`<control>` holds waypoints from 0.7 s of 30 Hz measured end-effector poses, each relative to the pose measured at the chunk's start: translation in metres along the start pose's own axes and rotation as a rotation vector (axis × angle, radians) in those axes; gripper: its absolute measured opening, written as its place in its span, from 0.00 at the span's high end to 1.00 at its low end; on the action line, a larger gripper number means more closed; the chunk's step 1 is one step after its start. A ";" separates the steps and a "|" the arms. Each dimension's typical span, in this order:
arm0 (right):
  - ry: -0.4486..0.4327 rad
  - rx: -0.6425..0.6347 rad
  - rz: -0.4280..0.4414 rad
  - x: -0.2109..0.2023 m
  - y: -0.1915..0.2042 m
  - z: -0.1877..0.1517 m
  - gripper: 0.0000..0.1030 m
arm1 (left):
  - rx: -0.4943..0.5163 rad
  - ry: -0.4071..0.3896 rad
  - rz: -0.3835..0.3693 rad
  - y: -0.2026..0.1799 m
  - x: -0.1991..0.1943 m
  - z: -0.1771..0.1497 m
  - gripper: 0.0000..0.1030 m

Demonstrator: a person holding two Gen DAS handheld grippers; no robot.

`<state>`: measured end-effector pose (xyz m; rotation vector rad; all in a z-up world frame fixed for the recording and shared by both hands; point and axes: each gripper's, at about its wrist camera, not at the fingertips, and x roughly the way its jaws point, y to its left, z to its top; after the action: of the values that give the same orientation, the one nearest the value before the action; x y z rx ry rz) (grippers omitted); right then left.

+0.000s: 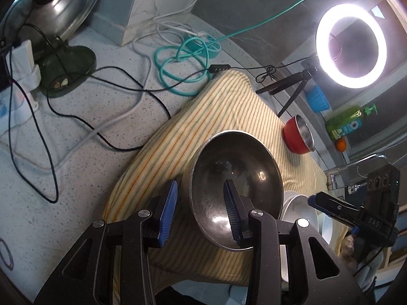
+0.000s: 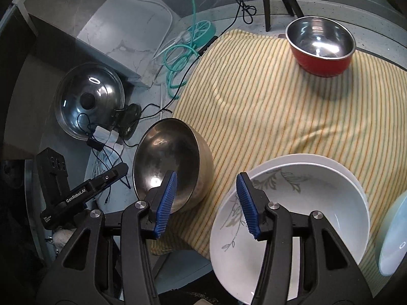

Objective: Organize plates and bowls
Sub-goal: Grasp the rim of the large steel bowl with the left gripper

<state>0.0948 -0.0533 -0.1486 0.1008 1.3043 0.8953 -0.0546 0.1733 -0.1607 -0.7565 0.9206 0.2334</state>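
Observation:
A plain steel bowl (image 1: 236,172) leans on the left edge of the striped cloth (image 1: 203,117). My left gripper (image 1: 201,213) is open and straddles the bowl's near rim, with one pad inside, the other outside and a gap showing. A red bowl (image 2: 320,48) with a steel inside stands at the cloth's far right. Two nested white bowls (image 2: 305,203) with a leaf pattern sit on the near right. My right gripper (image 2: 206,203) is open above the cloth between the steel bowl (image 2: 173,160) and the white bowls, holding nothing.
A pale blue dish (image 2: 391,236) lies at the right edge. A steel pot lid (image 2: 89,101), tangled cables (image 1: 101,84) and a teal cord (image 1: 183,58) crowd the speckled counter on the left. A ring light (image 1: 351,45) on a tripod, a green soap bottle (image 1: 348,122) and a faucet (image 1: 356,165) stand behind.

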 end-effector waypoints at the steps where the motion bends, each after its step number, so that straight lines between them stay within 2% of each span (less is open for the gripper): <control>1: 0.013 -0.010 -0.008 0.007 0.004 0.002 0.52 | -0.007 0.006 -0.005 0.002 0.002 0.000 0.65; 15: 0.103 -0.005 -0.023 0.051 0.009 0.009 0.75 | -0.023 0.078 -0.076 0.010 0.023 0.003 0.69; 17: 0.110 0.000 -0.024 0.054 0.007 0.008 0.79 | -0.015 0.077 -0.070 0.010 0.024 0.003 0.75; 21: 0.116 0.005 -0.025 0.060 0.006 0.008 0.83 | -0.015 0.077 -0.066 0.012 0.024 0.003 0.80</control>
<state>0.0983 -0.0089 -0.1895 0.0368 1.4128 0.8877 -0.0436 0.1813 -0.1846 -0.8135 0.9660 0.1538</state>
